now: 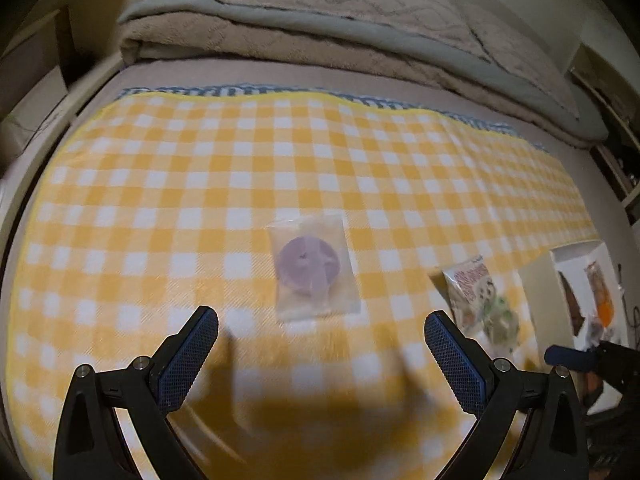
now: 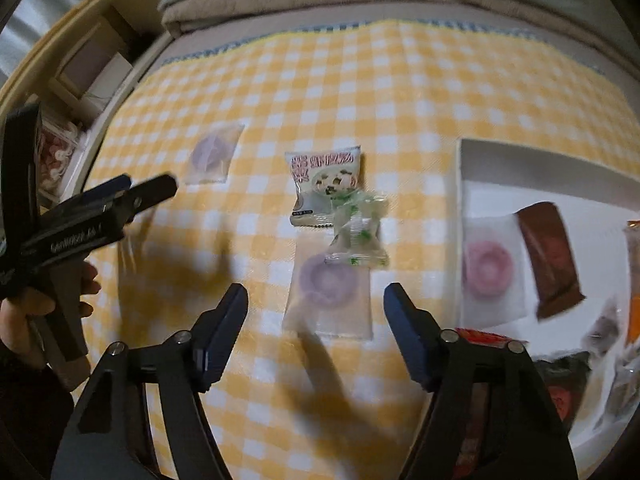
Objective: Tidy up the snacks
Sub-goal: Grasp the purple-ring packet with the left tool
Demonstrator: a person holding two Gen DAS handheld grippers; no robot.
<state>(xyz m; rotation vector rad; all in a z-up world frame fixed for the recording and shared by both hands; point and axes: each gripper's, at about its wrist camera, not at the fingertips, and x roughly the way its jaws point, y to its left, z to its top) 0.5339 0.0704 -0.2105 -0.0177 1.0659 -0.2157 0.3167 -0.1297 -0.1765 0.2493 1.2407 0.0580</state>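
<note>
A clear packet with a purple ring sweet (image 1: 310, 266) lies flat on the yellow checked cloth (image 1: 200, 184). My left gripper (image 1: 321, 315) hovers open just short of it, nothing between its pads. In the right wrist view a second purple ring packet (image 2: 328, 284) lies under my right gripper (image 2: 317, 290), whose jaws stand open with the pads clear of it. Beyond it lie a cookie packet (image 2: 326, 184) and a green clear-wrapped sweet (image 2: 356, 224). The first purple packet (image 2: 212, 152) and the left gripper (image 2: 148, 186), held by a hand, show at the left.
A white tray (image 2: 460, 200) at the right holds a pink ring packet (image 2: 488, 268), a brown packet (image 2: 550, 256) and other wrapped snacks. Folded blankets (image 1: 320, 20) lie at the back of the bed. Shelving (image 2: 92, 64) stands at the left.
</note>
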